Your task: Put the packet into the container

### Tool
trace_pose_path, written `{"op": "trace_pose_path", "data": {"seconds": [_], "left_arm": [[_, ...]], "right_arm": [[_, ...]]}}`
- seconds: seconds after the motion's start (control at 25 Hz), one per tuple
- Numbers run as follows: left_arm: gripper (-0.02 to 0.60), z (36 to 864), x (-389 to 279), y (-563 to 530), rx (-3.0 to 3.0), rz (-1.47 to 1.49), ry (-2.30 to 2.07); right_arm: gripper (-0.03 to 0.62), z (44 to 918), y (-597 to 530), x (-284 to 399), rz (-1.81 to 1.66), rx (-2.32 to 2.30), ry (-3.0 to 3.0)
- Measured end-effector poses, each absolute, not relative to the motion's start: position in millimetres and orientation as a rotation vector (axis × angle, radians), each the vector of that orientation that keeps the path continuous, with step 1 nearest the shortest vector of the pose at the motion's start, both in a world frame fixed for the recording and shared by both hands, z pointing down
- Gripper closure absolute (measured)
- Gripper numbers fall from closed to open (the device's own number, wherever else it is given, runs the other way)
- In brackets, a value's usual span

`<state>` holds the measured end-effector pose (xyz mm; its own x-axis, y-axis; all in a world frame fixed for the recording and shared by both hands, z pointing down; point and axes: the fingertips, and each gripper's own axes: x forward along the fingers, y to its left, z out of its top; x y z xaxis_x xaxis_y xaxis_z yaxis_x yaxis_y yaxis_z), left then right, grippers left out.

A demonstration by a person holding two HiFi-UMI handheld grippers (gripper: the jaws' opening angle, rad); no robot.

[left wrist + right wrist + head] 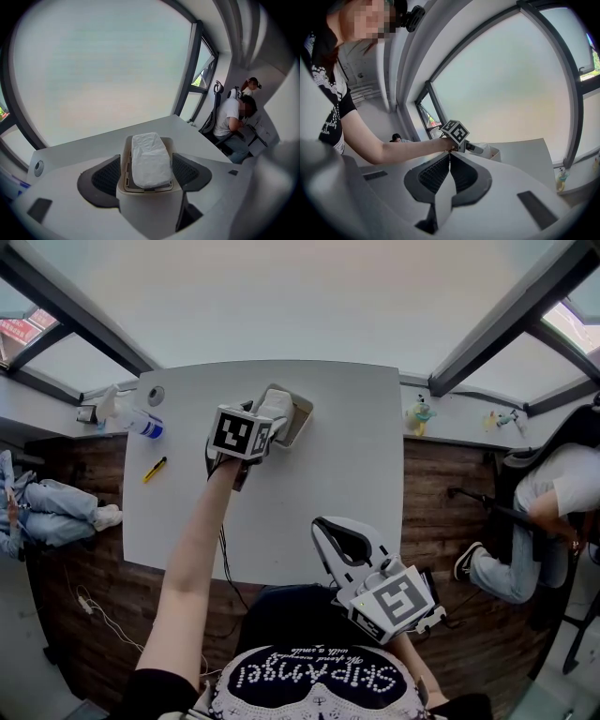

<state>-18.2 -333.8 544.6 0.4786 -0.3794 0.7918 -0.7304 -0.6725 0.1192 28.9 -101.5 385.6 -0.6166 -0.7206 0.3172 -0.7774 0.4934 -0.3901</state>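
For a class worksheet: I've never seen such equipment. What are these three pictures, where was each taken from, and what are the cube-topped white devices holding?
A person holds a two-jaw gripper in each hand. The head view looks down from their head at a white table; the other two views ride on the grippers, looking along the jaws. The left gripper is open, facing a container holding a white packet. The right gripper is shut, empty, near the person's body. A bottle and a yellow tool lie by the table's left edge.

Black T-shirt [281, 615], white lettering [314, 676], white left tool [147, 165] and right tool [450, 161], black pads [107, 176], marker cubes [239, 432]
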Motion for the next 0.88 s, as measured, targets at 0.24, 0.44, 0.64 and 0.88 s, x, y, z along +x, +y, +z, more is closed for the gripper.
{"op": "trace_pose_path", "data": {"seconds": [0.24, 0.44, 0.64, 0.88], "left_arm": [[0.244, 514, -19, -339, 2.375, 0.955, -0.994], [0.244, 464, -14, -340, 2.507, 0.779, -1.051], [0.247, 398, -10, -328, 2.669, 0.526, -1.146], [0.288, 346, -25, -294, 2.746, 0.266, -1.258]], "right_arm": [[0.577, 382, -98, 28, 0.754, 1.315, -2.625], [0.577, 380, -96, 26, 0.742, 1.311, -2.630], [0.577, 379, -93, 26, 0.734, 1.313, -2.636], [0.577, 378, -90, 25, 0.730, 1.320, -2.643]]}}
